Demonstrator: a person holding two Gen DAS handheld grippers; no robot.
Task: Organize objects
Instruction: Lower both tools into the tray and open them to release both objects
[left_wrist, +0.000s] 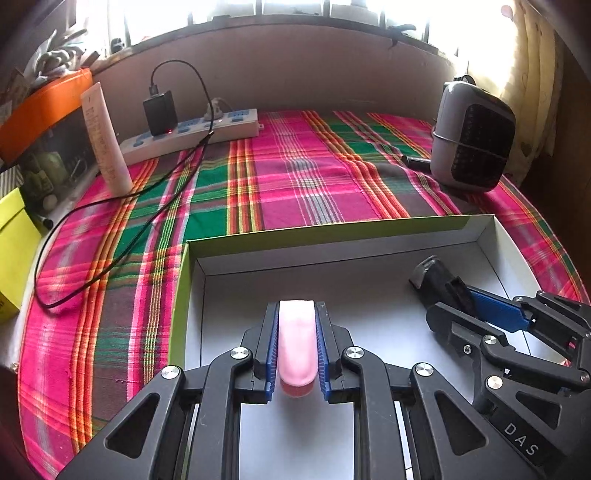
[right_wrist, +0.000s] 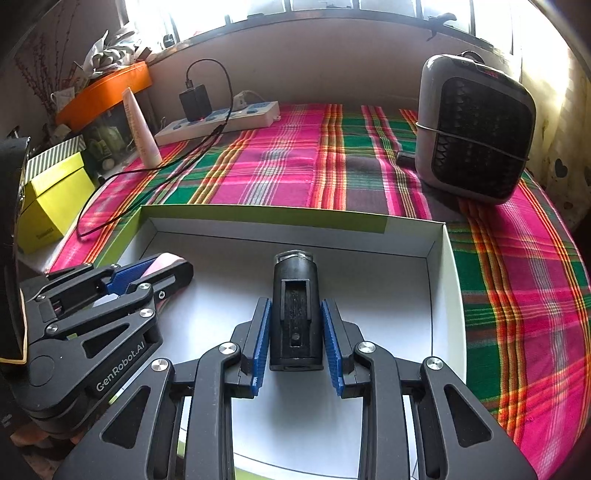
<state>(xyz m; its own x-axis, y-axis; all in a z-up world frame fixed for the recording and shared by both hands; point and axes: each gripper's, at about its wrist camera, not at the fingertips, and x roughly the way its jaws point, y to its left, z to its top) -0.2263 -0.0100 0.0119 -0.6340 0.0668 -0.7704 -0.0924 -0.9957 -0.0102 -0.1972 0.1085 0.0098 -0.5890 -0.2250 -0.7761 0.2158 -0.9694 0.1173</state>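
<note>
Pink tube (left_wrist: 297, 341) clamped in left gripper (left_wrist: 296, 347) over white box (left_wrist: 332, 251), right gripper (right_wrist: 296, 328) pinching black cylinder (right_wrist: 295, 314) at 3 o'clock, heater (left_wrist: 472, 136) at 1, power strip (left_wrist: 192, 134) at 11.

home, plaid cloth (left_wrist: 295, 177), heater (right_wrist: 476, 129), curtain (left_wrist: 532, 92)

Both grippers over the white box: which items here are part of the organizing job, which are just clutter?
In play:
- pink tube, clamped in the left gripper
- black device, clamped in the right gripper
- white box, under both

Lying about:
- power strip with black charger
- white tube
- grey heater
- yellow box
</note>
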